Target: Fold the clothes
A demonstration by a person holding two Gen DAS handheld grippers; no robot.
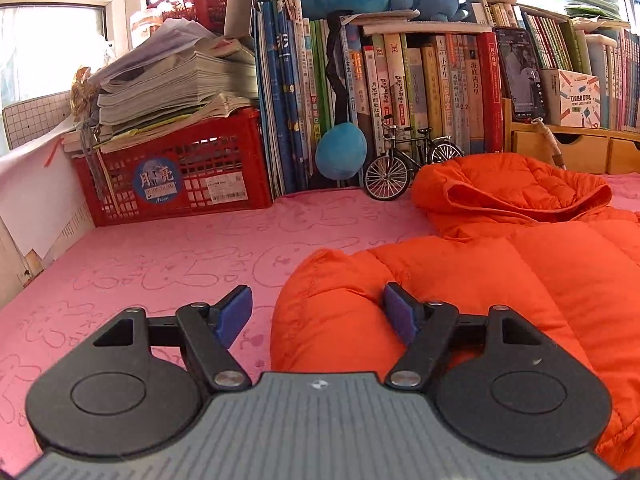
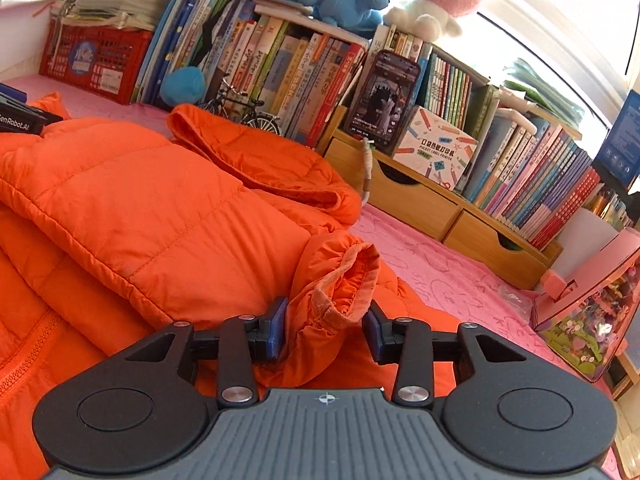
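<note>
Over on the far left of my worktop (image 1: 168, 264), which is covered in a pink patterned cloth, a red crate (image 1: 176, 176) carries a stack of papers (image 1: 172, 76), and a row of books (image 1: 400, 92) stands along the back with a small model bicycle (image 1: 412, 160) in front of it. My left hand-held gripper (image 1: 318, 312) is spread open, its left pad over the bare pink cloth and its right pad pressed against the rounded edge of the orange puffer jacket (image 1: 460, 276). That jacket lies across the middle and right of the worktop, with its hood (image 2: 256, 152) toward the books. Further right, my right hand-held gripper (image 2: 326, 330) has its two pads either side of the jacket's sleeve cuff (image 2: 348, 280), both touching the fabric, though the jaws are not drawn fully together. Beyond it, a phone (image 2: 384, 100) leans upright on a wooden drawer unit (image 2: 432, 204), just beside a printed box (image 2: 436, 148).
</note>
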